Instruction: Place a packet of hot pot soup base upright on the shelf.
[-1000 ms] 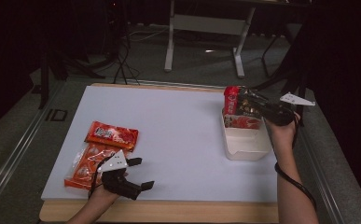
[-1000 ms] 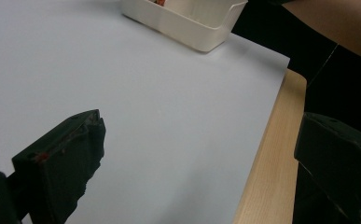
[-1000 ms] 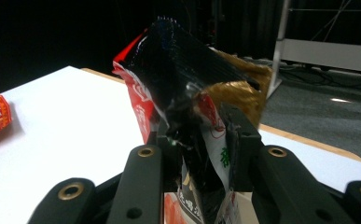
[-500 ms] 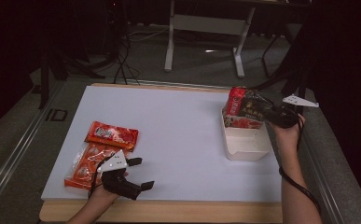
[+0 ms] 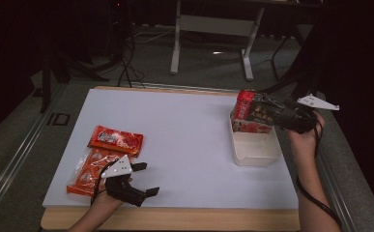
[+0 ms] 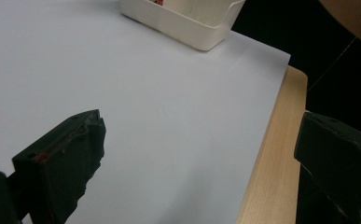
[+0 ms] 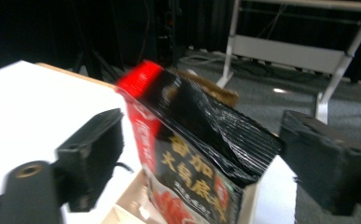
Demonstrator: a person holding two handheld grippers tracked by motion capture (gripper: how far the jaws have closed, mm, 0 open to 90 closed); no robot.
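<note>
At the right of the high view, the right gripper hangs above the white bin. Its jaws have just been opening and now stand spread on either side of the black-and-red packet, whose lower end is hidden inside the bin. In the right gripper view the packet is blurred and cut off at the bottom edge; neither pad touches it. At lower left, the left gripper has its jaws spread over bare white table, beside two red snack packets, one partly covered.
</note>
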